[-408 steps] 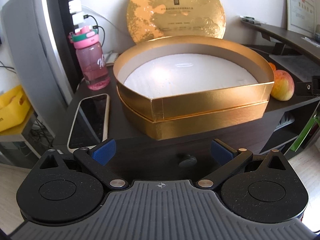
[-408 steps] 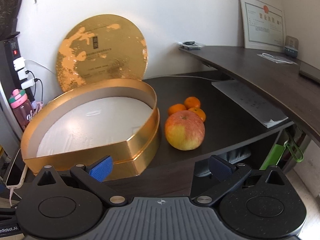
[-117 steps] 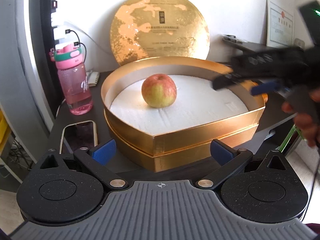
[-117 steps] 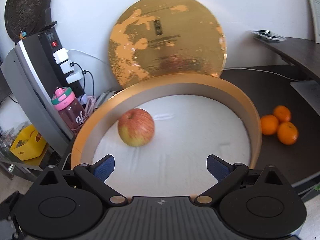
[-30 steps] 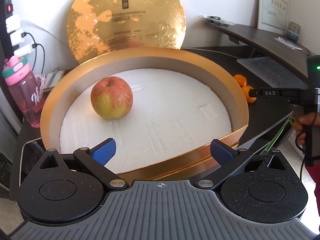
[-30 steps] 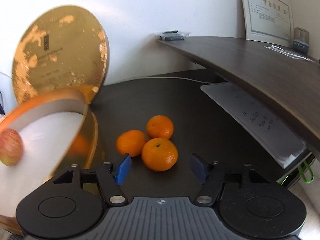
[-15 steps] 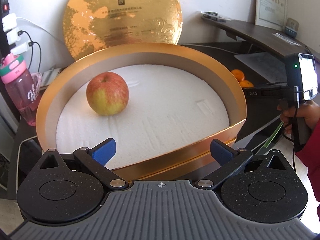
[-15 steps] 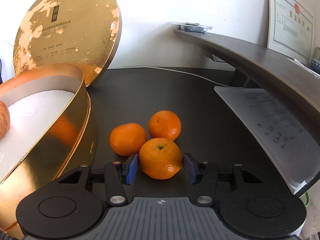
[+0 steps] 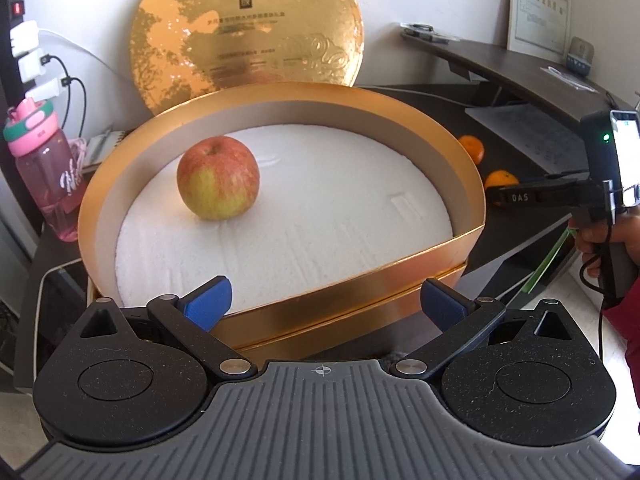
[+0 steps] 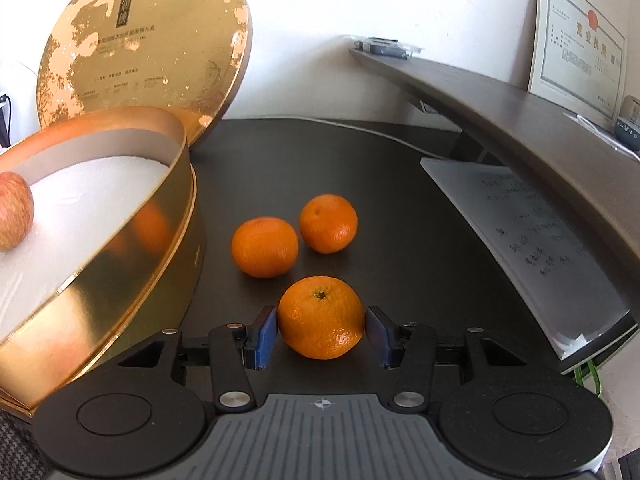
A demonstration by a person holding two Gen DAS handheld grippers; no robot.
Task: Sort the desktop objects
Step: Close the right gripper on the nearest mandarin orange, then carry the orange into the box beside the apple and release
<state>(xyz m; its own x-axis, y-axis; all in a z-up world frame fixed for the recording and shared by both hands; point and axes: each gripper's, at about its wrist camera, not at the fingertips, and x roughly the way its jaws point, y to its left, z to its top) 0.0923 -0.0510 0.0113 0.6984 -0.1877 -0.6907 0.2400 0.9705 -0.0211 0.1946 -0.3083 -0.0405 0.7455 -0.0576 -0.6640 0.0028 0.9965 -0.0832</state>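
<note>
In the right wrist view the right tongs (image 10: 321,330) grip an orange (image 10: 321,317) at lower centre of the frame, a blue pad pressed to each side of it, stem end up; whether it is clear of the table (image 10: 400,216) cannot be told. Two more oranges (image 10: 265,247) lie just above it in the frame, side by side and nearly touching each other, apart from the gripped one. The gold box (image 10: 132,264) fills the left of that frame, just beside the fruit, and its round lid (image 10: 144,44) leans upright against the wall at upper left. A sheet of paper (image 10: 536,248) lies at the right. In the left wrist view the left tongs (image 9: 325,303) are spread wide and hold nothing, at the bottom of the frame before the box's near wall. An apple (image 9: 218,178) stands on the white liner inside the box, left of centre. A pink bottle (image 9: 44,172) stands at the left edge. At the right edge a hand (image 9: 618,240) holds the other tool.
</note>
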